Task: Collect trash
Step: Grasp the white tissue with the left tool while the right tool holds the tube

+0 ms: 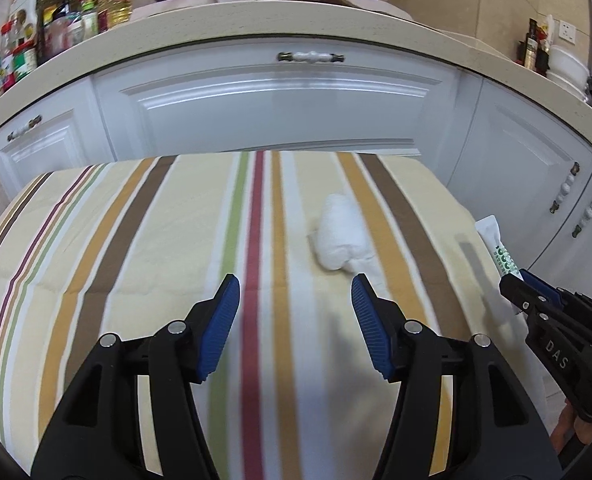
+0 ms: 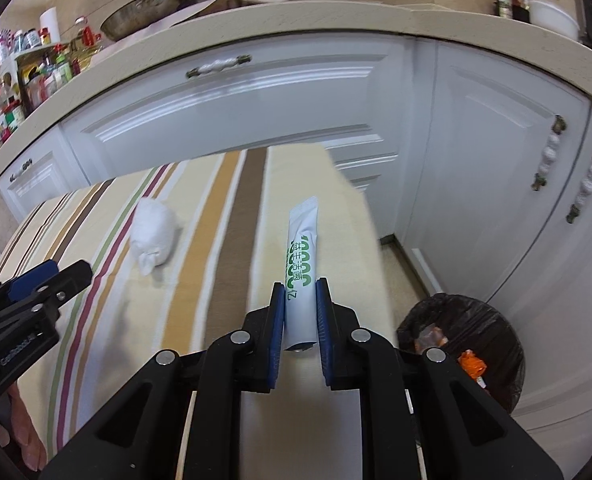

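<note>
Sachet [image 2: 300, 280] pinched in right gripper [image 2: 300, 286], tissue wad [image 2: 151, 236] left

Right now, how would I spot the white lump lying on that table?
Find the striped tablecloth in front of the white kitchen cabinets. Near its middle, just right of the red stripe, lies a crumpled white tissue. Unlike the long printed sachet pinched in the right gripper, it is plain, rounded and untouched.

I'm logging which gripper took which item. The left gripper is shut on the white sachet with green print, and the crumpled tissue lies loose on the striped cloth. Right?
Wrong gripper. The right wrist view shows the right gripper shut on the white sachet; the left gripper is open and holds nothing. The crumpled tissue does lie loose on the striped cloth.
</note>
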A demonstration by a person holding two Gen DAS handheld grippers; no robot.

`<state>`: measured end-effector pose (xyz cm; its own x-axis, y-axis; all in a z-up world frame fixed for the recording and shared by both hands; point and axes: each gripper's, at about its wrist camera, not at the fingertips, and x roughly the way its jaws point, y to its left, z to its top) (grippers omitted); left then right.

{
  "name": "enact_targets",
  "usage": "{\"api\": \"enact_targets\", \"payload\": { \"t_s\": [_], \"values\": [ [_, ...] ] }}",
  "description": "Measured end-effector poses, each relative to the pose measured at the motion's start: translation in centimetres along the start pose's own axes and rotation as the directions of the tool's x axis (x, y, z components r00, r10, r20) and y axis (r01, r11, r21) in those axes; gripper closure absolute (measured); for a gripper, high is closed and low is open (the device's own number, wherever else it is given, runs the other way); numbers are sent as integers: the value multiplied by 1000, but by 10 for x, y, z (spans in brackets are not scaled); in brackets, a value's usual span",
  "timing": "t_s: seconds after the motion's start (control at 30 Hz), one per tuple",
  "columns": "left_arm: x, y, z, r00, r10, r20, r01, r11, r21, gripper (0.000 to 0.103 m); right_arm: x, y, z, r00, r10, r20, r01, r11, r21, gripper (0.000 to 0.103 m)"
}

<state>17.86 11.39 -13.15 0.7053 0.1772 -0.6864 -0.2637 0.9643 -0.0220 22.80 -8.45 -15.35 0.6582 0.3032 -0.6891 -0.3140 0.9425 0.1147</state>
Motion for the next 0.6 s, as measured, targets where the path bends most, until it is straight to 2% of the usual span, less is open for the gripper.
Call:
{"api": "enact_targets", "payload": {
  "t_s": [0.27, 0.53, 0.57, 0.6],
  "values": [
    [26, -39, 12, 1000, 18, 4, -18, 999, 41, 46, -16, -40, 1, 998, -17, 61, 13, 998, 58, 86],
    [53, -51, 20, 999, 37, -20, -36, 999, 41, 46, -21, -64, 1, 996, -17, 91, 10, 996, 86, 86],
    [54, -51, 20, 999, 36, -23, -35, 999, 35, 50, -22, -66, 1, 995, -17, 95, 9, 996, 88, 86],
    [55, -50, 21, 999, 34, -22, -33, 999, 30, 59, -23, -68, 2, 995, -16, 100, 7, 996, 90, 86]
  ]
}}
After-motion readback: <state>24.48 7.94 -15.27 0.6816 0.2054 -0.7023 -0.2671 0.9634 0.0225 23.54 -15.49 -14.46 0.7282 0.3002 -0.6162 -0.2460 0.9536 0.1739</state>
